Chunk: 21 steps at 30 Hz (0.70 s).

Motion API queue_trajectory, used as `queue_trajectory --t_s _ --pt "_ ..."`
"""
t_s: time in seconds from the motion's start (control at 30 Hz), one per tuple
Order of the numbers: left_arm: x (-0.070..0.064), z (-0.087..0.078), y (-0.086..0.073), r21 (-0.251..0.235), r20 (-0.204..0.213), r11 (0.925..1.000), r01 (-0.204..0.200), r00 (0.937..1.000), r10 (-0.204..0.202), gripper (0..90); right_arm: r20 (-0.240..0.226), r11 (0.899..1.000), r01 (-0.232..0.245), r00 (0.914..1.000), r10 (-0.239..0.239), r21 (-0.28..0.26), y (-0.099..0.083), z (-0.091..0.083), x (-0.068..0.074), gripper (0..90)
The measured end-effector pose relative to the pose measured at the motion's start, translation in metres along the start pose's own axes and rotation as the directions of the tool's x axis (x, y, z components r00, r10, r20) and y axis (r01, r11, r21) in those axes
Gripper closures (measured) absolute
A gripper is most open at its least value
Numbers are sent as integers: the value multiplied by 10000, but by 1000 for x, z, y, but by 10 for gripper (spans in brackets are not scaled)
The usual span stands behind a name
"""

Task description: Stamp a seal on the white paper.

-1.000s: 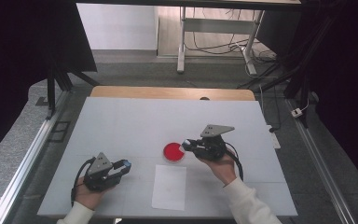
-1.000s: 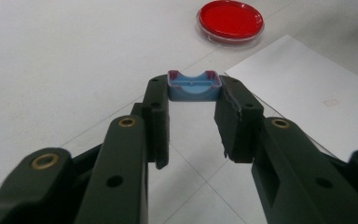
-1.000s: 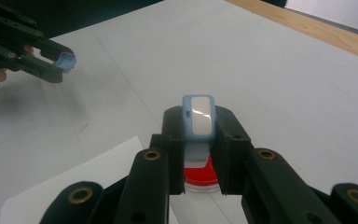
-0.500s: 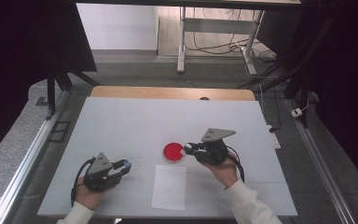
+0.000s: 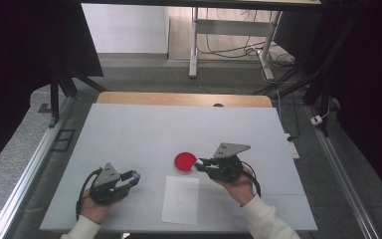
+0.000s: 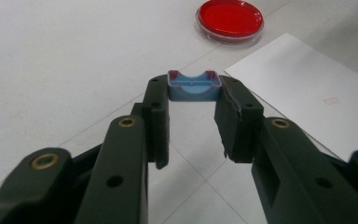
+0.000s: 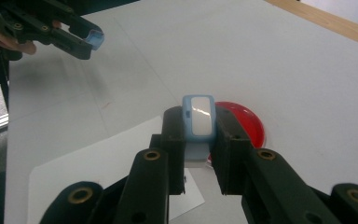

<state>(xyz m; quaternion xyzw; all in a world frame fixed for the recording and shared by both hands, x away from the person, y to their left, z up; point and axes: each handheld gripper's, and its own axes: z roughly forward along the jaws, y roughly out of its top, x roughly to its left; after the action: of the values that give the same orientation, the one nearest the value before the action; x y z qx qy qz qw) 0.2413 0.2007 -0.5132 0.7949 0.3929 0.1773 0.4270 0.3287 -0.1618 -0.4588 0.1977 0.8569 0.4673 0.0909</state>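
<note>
From above, my right claw (image 5: 202,163) sits just beside the red dish (image 5: 185,161), left claw (image 5: 132,178) well off to the side near the paper (image 5: 180,199). Left claw's camera: jaws clamped on a blue cap (image 6: 194,86). Right claw's camera: jaws pinching a blue-rimmed piece (image 7: 198,116) right over the dish.

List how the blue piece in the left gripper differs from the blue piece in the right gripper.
The left gripper's blue piece is a hollow, open shell with a purple rim; the right gripper's blue piece has a closed face with a shiny white panel. The left one is held crosswise between the jaw tips, spreading them wide; the right one stands lengthwise between jaws set closer together. Both are light blue, small and clamped at the fingertips.
</note>
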Motion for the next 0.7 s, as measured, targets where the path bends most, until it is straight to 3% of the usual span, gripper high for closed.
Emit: queue_trajectory --t_s 0.7 --pt "0 0 0 32 55 10000 -17 10000 16 654 -687 9994 331 9971 -320 141 -3 3 24 750"
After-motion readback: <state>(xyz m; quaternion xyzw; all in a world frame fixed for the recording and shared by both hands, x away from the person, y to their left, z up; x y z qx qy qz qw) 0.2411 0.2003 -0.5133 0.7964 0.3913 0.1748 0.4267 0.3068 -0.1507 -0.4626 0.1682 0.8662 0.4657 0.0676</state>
